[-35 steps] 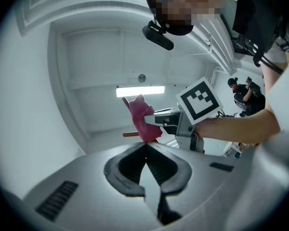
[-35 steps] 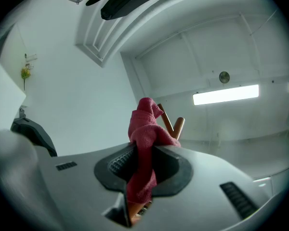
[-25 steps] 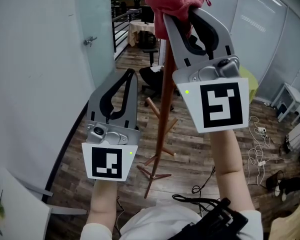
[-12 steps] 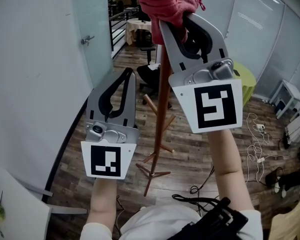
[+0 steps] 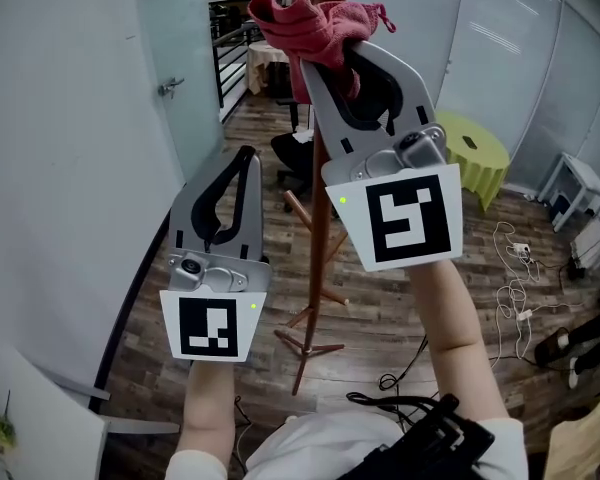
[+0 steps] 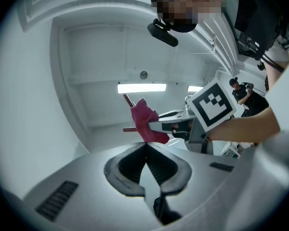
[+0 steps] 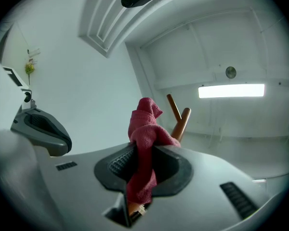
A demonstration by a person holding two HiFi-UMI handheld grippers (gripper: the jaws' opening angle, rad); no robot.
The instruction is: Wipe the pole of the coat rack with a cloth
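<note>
Room: office space with a dark wood-plank floor (image 5: 180,338) and glass partitions (image 5: 500,58) on either side. Item, nearest: my left gripper (image 5: 242,156), raised at chest height well left of the work, jaws pressed together at the tips with nothing between them; it carries no load. Item: my right gripper (image 5: 335,58), raised higher and further out, jaws pinching the cloth (image 5: 310,28). Cloth: red terry, soft and light, bunched; one tail hangs down through the jaw gap while the bulk stands above the tips. I judge it limp and compressible, prone to slip out if caught by a corner, so the hold belongs on the thick folded middle, as it is now. Item: pole (image 5: 323,218) of the coat rack, reddish-brown wood, upright, rigid and smooth, running from behind my right gripper down to the floor; the cloth sits at its upper part, apparently against it, though the contact itself is hidden. Pegs (image 5: 302,206) branch off lower down and spreading feet (image 5: 305,346) rest on the floor; I judge the rack light enough to rock under a hard sideways push. Beyond: office chair (image 5: 295,153), green stool (image 5: 475,143), loose cables (image 5: 510,308).
</note>
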